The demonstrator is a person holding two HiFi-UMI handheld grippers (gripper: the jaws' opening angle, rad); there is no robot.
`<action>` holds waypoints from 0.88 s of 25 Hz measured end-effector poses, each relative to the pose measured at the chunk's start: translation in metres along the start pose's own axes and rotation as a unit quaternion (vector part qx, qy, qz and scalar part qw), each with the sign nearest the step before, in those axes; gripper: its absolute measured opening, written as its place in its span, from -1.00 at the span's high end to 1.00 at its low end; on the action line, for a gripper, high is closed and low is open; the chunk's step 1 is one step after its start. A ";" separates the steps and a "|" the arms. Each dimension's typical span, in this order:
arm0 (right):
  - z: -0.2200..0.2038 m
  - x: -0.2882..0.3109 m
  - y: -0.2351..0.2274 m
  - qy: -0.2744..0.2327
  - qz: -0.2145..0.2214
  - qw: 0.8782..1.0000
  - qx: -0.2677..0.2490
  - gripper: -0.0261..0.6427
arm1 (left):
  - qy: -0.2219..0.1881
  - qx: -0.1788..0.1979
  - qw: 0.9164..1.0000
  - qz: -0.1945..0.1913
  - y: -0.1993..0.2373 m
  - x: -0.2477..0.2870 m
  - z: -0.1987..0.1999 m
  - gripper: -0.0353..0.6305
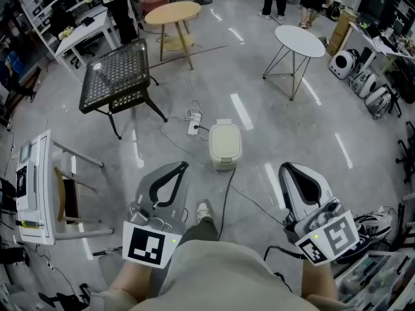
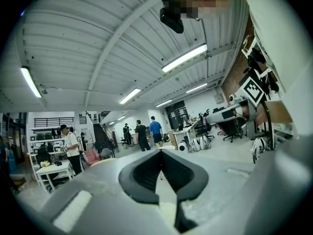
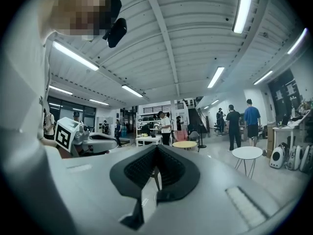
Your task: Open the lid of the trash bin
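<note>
Hanging above the floor, the left tool [image 1: 183, 166] and right tool [image 1: 284, 168] were each pressed together on nothing. The cream trash bin [image 1: 224, 149] sat ahead between them, well apart, lid [image 1: 224, 135] down. A good opening likely meant lowering one tool, spreading it, and catching the lid's free edge.

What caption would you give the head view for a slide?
Left gripper and right gripper, both shut and empty, held short of the closed cream trash bin.
</note>
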State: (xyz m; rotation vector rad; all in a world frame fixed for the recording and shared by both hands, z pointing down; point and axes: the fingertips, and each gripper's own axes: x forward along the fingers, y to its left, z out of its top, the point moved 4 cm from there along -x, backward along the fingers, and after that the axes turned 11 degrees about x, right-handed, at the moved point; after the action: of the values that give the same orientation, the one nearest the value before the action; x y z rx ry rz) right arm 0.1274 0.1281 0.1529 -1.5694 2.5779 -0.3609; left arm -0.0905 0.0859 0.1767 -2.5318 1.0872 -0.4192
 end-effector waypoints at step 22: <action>-0.030 0.187 -0.068 0.045 -0.049 0.997 0.040 0.91 | 0.030 -0.025 0.998 -0.040 0.123 0.126 -0.092 0.89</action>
State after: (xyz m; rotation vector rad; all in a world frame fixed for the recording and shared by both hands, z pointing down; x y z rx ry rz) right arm 0.0930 -0.0635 0.2057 -1.6929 2.5212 -0.5486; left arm -0.1220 -0.1046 0.2227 -2.6294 1.0332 -0.4979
